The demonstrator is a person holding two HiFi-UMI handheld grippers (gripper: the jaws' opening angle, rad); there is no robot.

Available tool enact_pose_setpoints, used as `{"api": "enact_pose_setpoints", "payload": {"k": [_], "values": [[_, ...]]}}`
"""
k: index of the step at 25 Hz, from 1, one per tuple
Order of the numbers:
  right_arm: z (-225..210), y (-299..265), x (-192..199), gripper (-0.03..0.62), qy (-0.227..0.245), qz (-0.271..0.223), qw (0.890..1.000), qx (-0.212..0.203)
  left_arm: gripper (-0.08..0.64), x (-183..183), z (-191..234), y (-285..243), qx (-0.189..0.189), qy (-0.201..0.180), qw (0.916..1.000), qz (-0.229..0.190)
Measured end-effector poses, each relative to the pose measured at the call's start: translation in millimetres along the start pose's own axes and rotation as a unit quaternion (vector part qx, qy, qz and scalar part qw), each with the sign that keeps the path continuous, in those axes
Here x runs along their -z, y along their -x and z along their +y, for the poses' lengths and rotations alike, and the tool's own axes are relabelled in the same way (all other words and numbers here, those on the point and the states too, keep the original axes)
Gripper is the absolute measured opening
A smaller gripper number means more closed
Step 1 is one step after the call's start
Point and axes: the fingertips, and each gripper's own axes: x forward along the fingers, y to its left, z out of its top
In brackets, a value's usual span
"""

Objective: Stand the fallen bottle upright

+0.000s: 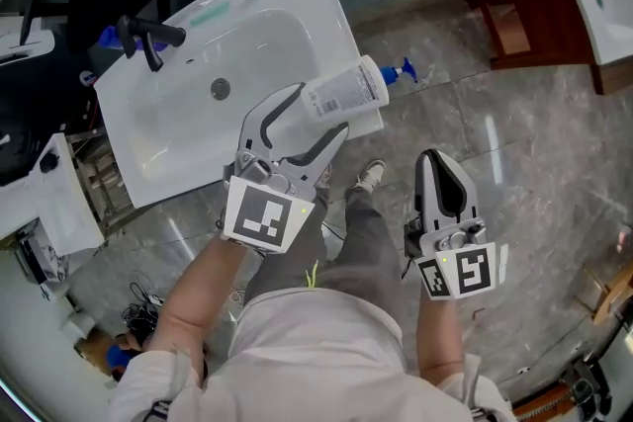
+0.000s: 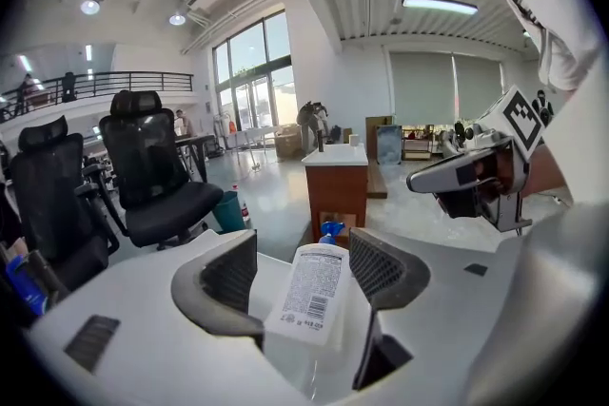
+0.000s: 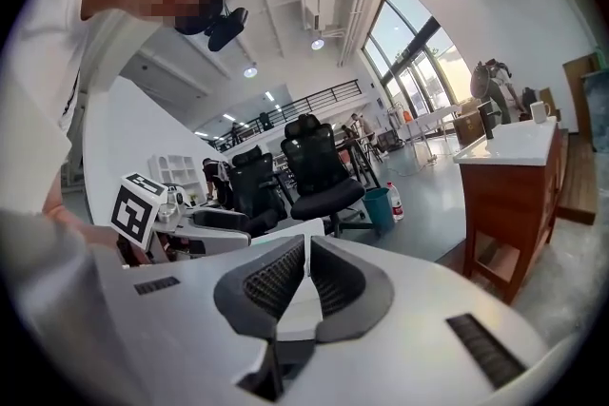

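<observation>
A white bottle (image 1: 344,94) with a blue pump (image 1: 401,71) lies on its side at the near right corner of a white sink basin (image 1: 267,25), its pump end sticking out past the rim. My left gripper (image 1: 321,109) is open, with a jaw on each side of the bottle's base end and small gaps showing. In the left gripper view the labelled bottle (image 2: 312,295) lies lengthwise between the jaws of the left gripper (image 2: 303,252). My right gripper (image 1: 440,158) is shut and empty, off to the right above the floor; its pads (image 3: 306,247) meet.
A black faucet (image 1: 148,40) stands at the sink's far left end. A wooden cabinet (image 1: 534,5) with another basin stands at the upper right. My shoe (image 1: 369,176) and legs are below the sink's corner. Black office chairs (image 2: 152,166) stand beyond.
</observation>
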Motion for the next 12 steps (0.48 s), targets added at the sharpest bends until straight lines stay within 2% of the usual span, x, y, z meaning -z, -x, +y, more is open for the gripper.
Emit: {"api": "enact_pose_setpoints", "payload": {"k": [12], "values": [[-35.4,-10.6,52.6,0.046,-0.029,0.009,1.000,-0.008,0.389,37.5,-21.3,-60.6,0.036,-0.023,0.9973,0.060]]}}
